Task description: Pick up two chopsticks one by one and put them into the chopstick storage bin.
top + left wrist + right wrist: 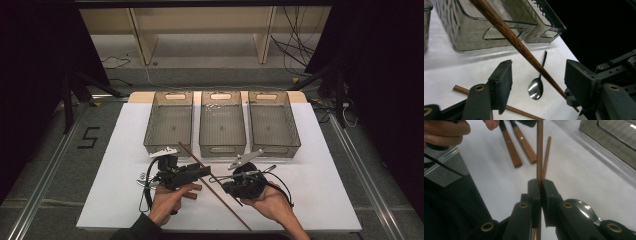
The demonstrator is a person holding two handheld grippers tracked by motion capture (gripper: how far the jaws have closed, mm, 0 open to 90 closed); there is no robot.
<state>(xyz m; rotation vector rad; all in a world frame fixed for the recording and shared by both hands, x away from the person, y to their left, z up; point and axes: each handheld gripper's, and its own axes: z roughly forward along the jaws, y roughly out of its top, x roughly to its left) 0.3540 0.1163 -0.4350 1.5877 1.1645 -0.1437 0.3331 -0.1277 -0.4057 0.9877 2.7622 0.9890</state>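
Right gripper (540, 185) jaws clenched on a wooden chopstick (539, 150), raised off the table. Left gripper (537, 80) jaws spread wide, chopstick passing between them; spoon (537, 86) beneath.

Held chopstick (539, 150): upper end cut off by the top edge; lower length hidden behind the right tongs (540, 185). Spoon (584, 211): bowl partly covered by those tongs. Two wooden-handled utensils (517, 143) beside the chopstick: working ends cut off, type indeterminable.
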